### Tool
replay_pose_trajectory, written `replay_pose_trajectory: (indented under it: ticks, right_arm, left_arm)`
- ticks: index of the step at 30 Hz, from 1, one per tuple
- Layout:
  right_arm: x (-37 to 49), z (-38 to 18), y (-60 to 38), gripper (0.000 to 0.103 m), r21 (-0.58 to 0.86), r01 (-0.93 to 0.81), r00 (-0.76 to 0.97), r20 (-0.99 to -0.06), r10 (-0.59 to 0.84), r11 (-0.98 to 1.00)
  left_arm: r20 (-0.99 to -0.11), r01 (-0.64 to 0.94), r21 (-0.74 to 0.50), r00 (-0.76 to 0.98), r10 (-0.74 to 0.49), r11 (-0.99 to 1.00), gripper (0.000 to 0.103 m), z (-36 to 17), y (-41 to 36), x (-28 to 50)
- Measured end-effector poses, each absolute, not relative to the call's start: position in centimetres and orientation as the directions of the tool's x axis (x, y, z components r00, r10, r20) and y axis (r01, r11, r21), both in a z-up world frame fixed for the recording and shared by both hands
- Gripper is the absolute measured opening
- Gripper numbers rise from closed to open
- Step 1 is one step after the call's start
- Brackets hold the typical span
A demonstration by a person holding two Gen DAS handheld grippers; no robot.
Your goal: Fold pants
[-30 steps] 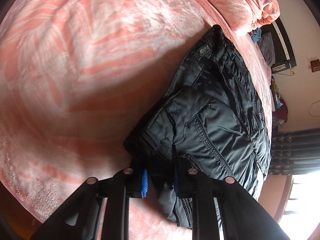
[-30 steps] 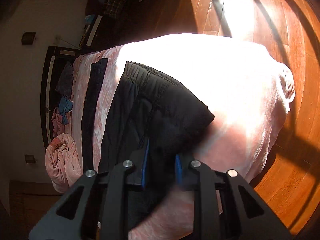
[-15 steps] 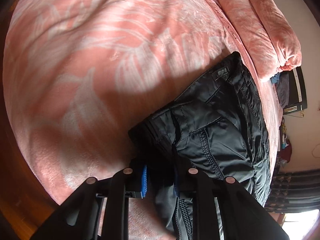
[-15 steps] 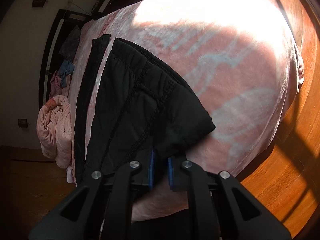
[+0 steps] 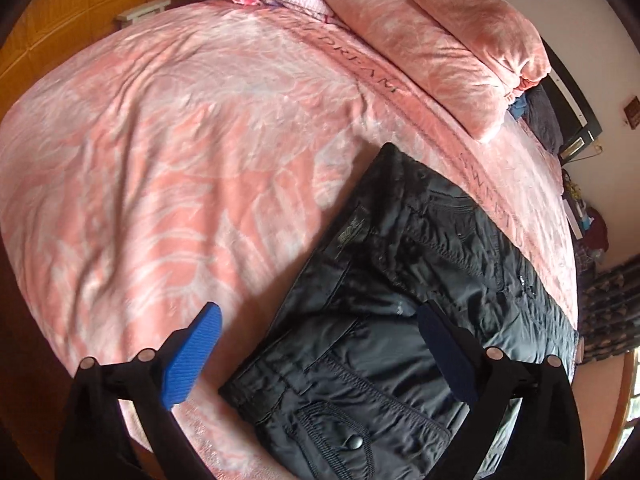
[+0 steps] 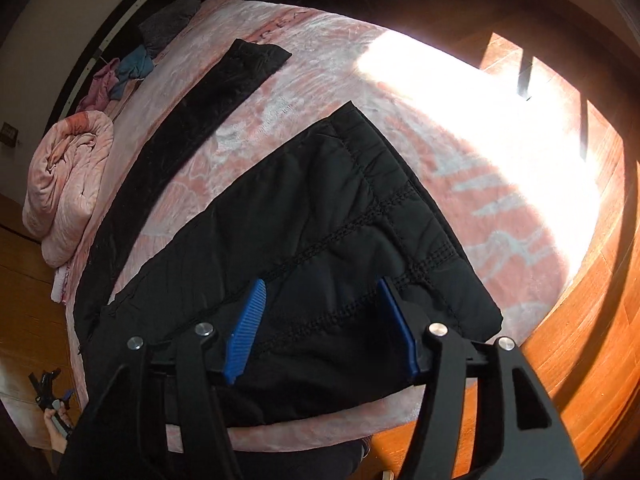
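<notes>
Black pants (image 5: 408,300) lying folded on the pink bed (image 5: 168,168), nothing gripped.
Left hand-held gripper (image 5: 316,344) spread wide & opening, right hand-held gripper (image 6: 320,320) partway & opening; both w/ pants below the pads, not pinched.

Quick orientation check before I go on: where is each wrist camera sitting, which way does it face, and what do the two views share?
Left wrist: on the left gripper, facing steeply down at the black pants waistband end on the pink bedspread; jaws opening, nothing gripped.
Right wrist: on the right gripper, angled down at the pants' folded leg end near the bed edge; jaws opening over the fabric; a hand shows at lower left.
Shared: pants, bedspread, rolled pink quilt.
</notes>
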State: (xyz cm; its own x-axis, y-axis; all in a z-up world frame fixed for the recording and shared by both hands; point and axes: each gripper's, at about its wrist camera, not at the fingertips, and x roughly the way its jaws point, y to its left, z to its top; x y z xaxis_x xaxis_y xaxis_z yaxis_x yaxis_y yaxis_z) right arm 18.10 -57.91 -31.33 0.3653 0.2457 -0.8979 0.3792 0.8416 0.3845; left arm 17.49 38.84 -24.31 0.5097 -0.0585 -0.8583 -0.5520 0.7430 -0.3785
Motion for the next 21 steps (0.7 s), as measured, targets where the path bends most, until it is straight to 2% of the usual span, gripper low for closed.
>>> replay_pose_trajectory:
  ticks: [1, 3, 5, 7, 11, 17, 18, 20, 21]
  right_arm:
    - [18.5, -32.6, -58.1, 0.055, 0.365, 0.406, 0.315, -0.917, 0.247, 0.838]
    - [19.1, -32.2, -58.0, 0.053, 0.344, 0.423, 0.291, -0.928, 0.234, 0.838]
    - [19.1, -30.8, -58.4, 0.065, 0.341, 0.442, 0.304, -0.927, 0.219, 0.83]
    - [19.3, -28.8, -58.5, 0.066, 0.362, 0.43, 0.346, -0.912, 0.22, 0.827]
    - [20.6, -26.2, -58.0, 0.074, 0.378, 0.42, 0.382, -0.898, 0.218, 0.825]
    - [26.8, -25.9, -55.0, 0.077, 0.407, 0.351, 0.355, -0.891, 0.282, 0.844]
    - [28.5, -25.9, -54.4, 0.078, 0.431, 0.33, 0.359, -0.88, 0.31, 0.84]
    - [31.8, -25.9, -53.7, 0.083, 0.479, 0.272, 0.357, -0.856, 0.374, 0.835]
    - [33.7, -25.8, -53.3, 0.084, 0.485, 0.242, 0.352, -0.851, 0.39, 0.84]
  left_arm:
    - [-0.85, -0.522, -0.394, 0.521, -0.084, 0.756, 0.099, -23.9, 39.1, 19.3]
    - [-0.838, -0.469, -0.397, 0.536, -0.103, 0.788, 0.099, -23.2, 39.3, 23.0]
    - [-0.831, -0.42, -0.413, 0.536, -0.147, 0.808, 0.099, -23.1, 39.8, 26.6]
    - [-0.837, -0.401, -0.414, 0.52, -0.169, 0.817, 0.099, -23.8, 40.8, 30.1]
    - [-0.838, -0.396, -0.467, 0.485, -0.251, 0.791, 0.099, -27.2, 42.6, 35.8]
    - [-0.839, -0.336, -0.513, 0.392, -0.378, 0.79, 0.097, -33.0, 42.5, 40.7]
    - [-0.841, -0.31, -0.503, 0.392, -0.374, 0.807, 0.095, -33.1, 42.3, 40.8]
    - [-0.842, -0.266, -0.494, 0.383, -0.38, 0.828, 0.074, -33.1, 42.1, 40.9]
    - [-0.845, -0.255, -0.489, 0.375, -0.381, 0.834, 0.058, -33.1, 42.2, 41.0]
